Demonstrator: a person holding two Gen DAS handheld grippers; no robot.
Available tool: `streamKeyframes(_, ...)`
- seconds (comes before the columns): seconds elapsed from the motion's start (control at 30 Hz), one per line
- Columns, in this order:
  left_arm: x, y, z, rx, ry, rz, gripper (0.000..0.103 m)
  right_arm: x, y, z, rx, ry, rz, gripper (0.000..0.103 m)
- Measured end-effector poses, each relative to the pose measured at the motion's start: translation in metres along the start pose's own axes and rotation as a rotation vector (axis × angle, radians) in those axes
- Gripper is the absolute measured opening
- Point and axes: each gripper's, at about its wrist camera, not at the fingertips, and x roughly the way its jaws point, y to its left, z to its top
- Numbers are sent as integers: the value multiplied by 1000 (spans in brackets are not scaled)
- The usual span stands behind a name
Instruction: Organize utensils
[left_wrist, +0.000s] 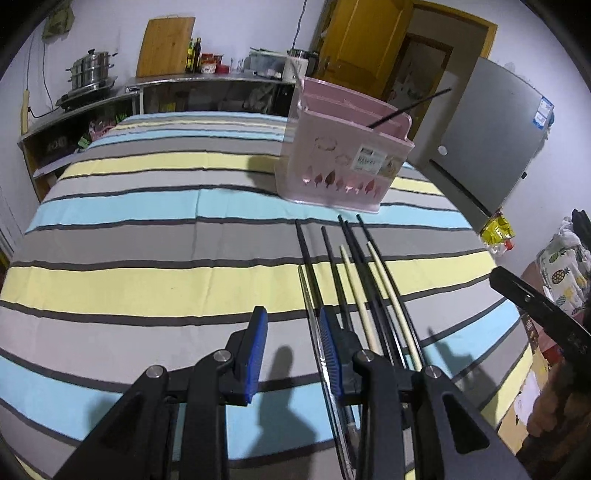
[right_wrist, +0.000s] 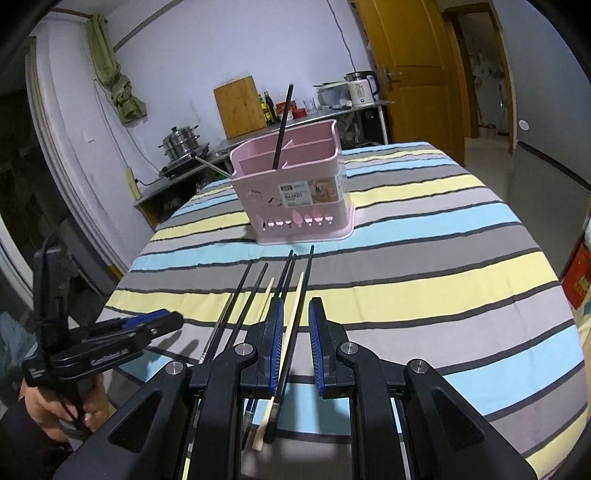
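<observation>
The left claw (left_wrist: 291, 354) hangs open and empty beside the chopsticks (right_wrist: 284, 291) lying on the striped table (right_wrist: 424, 280); the right claw (right_wrist: 295, 347) is open around one: thin, stiff, slippery, best pinched mid-shaft

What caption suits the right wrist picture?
Right gripper, jaws open around a black chopstick, facing the pink utensil basket on a striped tablecloth.
</observation>
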Motion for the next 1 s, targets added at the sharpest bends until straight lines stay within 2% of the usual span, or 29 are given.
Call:
streamKeyframes(0.43,43,-2,8,3,79,40,31,15,-12,-2,27,37,-7,14)
streamKeyframes(0.73,47,-10,6,61,72,88,32,22,-12,-2,33,47,-4,14)
streamKeyframes(0.87,48,-10,6,97,71,141,12,26,-12,-2,29,51,-5,14)
streamKeyframes(1.0,47,-1,8,91,72,136,10,37,-13,1,27,69,-19,14)
